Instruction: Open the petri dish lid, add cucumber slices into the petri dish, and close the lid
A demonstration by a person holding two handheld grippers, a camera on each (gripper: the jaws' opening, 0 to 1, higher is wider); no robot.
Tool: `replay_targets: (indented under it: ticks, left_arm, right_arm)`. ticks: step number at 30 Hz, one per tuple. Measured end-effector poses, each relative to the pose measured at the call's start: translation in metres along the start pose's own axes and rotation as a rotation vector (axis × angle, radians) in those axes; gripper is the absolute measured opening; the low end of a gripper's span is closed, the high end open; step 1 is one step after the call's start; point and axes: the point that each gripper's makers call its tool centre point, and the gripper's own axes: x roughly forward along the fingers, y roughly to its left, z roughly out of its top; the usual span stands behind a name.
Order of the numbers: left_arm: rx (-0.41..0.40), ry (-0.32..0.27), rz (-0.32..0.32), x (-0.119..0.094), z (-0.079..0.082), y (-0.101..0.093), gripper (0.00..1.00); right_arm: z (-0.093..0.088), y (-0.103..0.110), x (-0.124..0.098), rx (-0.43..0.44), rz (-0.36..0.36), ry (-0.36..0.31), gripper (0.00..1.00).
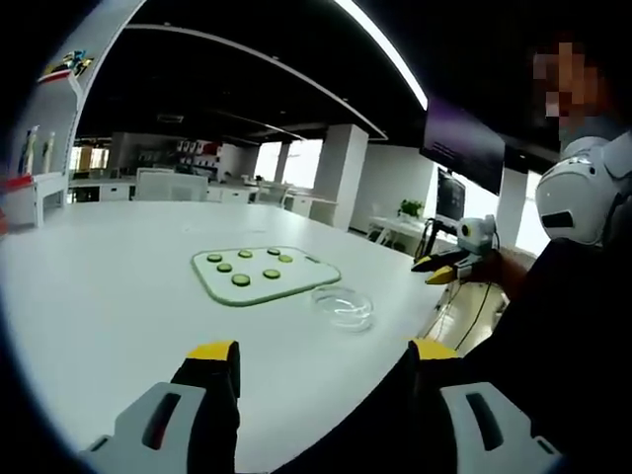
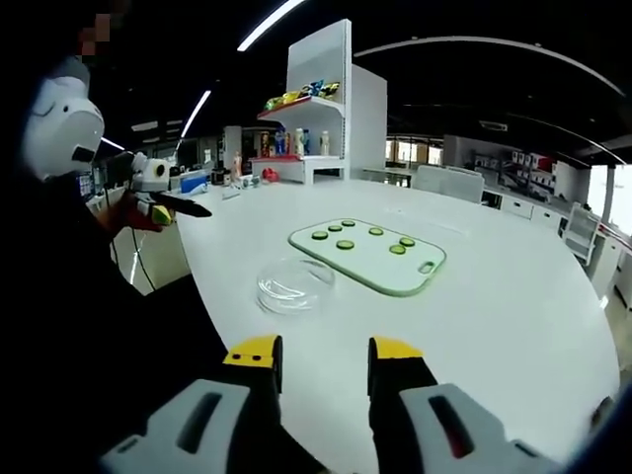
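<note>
On the white table (image 2: 513, 296), lidded petri dish (image 2: 294, 283) beside cucumber slices (image 2: 346, 244); both jaws spread.

In the right gripper view, the petri dish (image 2: 294, 284) is found mid-frame on the table (image 2: 513, 316), just left of the cutting board (image 2: 380, 259), where the cucumber slices (image 2: 345, 244) are laid out.

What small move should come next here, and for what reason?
Probably bring the right gripper forward to the petri dish and take its lid. The dish looks closed and empty, the cucumber slices lie on the cutting board, and both grippers are open.
</note>
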Motion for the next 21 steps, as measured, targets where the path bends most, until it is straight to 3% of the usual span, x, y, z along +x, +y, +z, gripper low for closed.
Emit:
replay_targets:
  ticks: [11, 21]
  left_arm:
    - [0.025, -0.01, -0.084, 0.023, -0.005, -0.007, 0.69]
    - [0.042, -0.003, -0.122, 0.041, -0.008, -0.007, 0.69]
  right_arm:
    - [0.007, 0.016, 0.02, -0.058, 0.106, -0.052, 0.39]
    - [0.005, 0.019, 0.037, -0.071, 0.138, -0.047, 0.39]
